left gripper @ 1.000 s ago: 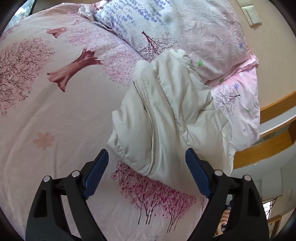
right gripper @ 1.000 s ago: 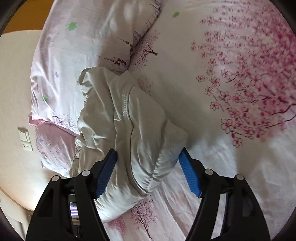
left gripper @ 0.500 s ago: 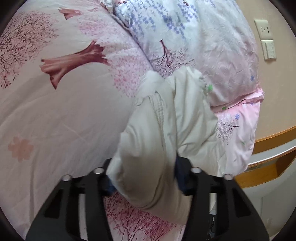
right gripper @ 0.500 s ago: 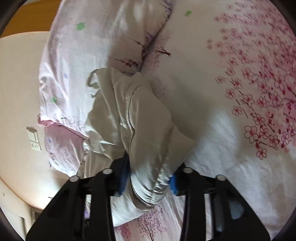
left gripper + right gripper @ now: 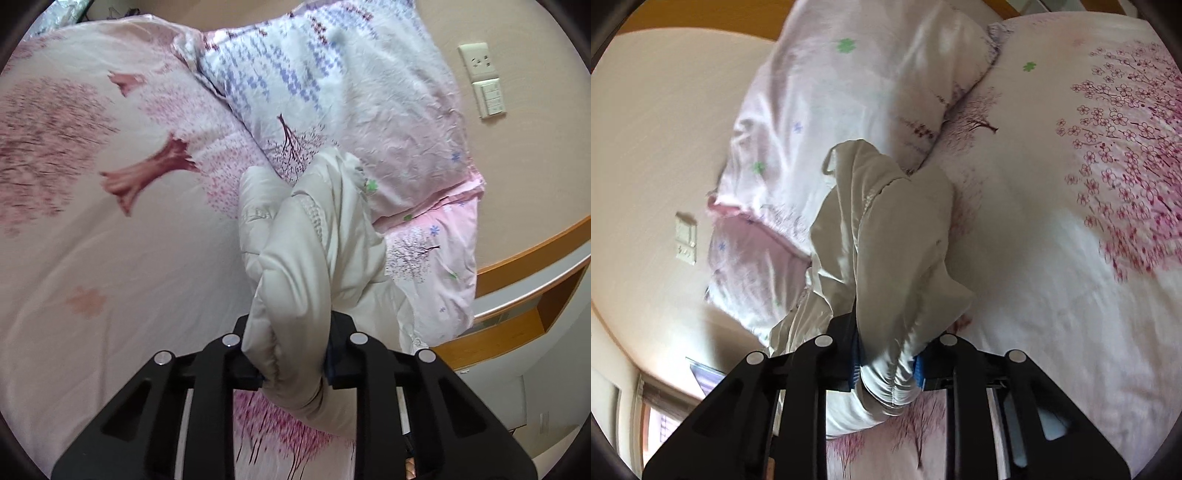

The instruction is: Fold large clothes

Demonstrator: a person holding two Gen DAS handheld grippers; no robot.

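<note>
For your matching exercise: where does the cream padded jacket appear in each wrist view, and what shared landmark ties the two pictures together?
Left wrist view: the cream padded jacket fills the centre, running down between the fingers at the bottom.
Right wrist view: the jacket sits centre, slightly left, again running down between the fingers.
Shared landmark: the wall switch plate, upper right in the left view, left edge in the right view.

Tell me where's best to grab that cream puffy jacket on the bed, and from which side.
Probably the gathered hem edge of the cream jacket nearest you, approached low from the foot of the bed. That edge bunches into a narrow ridge; both the left gripper and right gripper are closing their jaws on it there.
</note>
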